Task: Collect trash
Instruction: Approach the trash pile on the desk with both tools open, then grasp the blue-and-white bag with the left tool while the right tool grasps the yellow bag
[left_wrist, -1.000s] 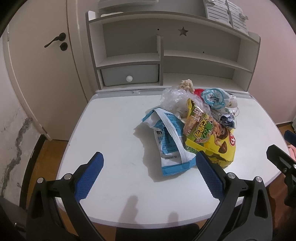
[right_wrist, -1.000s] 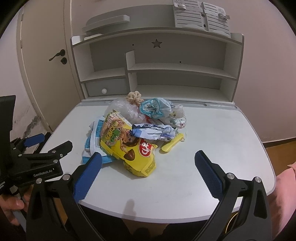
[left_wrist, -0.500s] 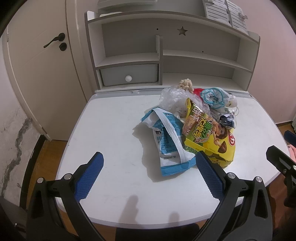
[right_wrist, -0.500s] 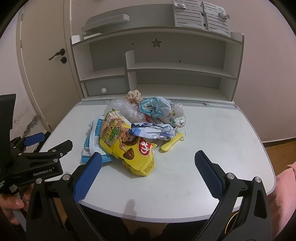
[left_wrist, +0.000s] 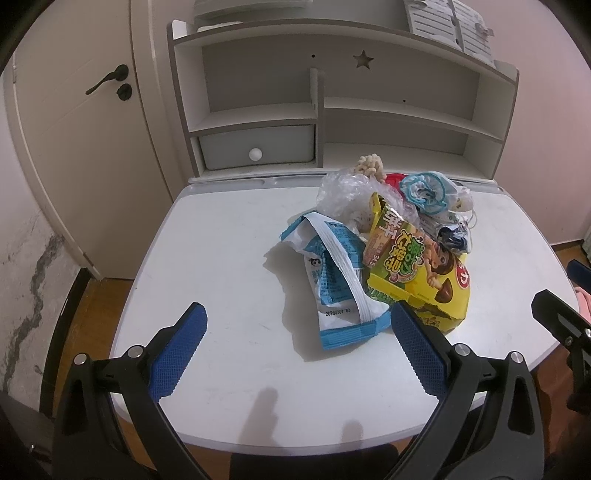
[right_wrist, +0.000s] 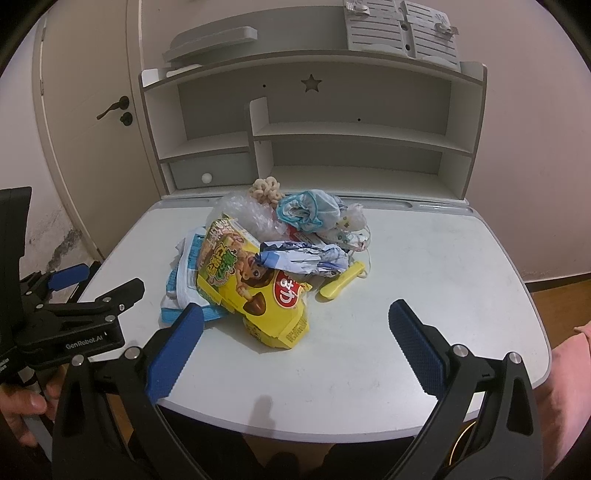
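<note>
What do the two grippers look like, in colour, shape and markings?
Both look the same: each has a black frame with silver bolts and two long fingers that carry blue pads with a fine grid texture. The left gripper shows this in its own view, the right gripper likewise. In the right view the left gripper's side bears white "GenRobot.AI" lettering. No cables show. A bare hand holds its handle.

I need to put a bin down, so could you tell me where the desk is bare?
Bare desk lies right of the yellow snack bag, and left of the blue-white wrapper toward the door-side edge. The middle, back to the shelf unit, is crowded.
</note>
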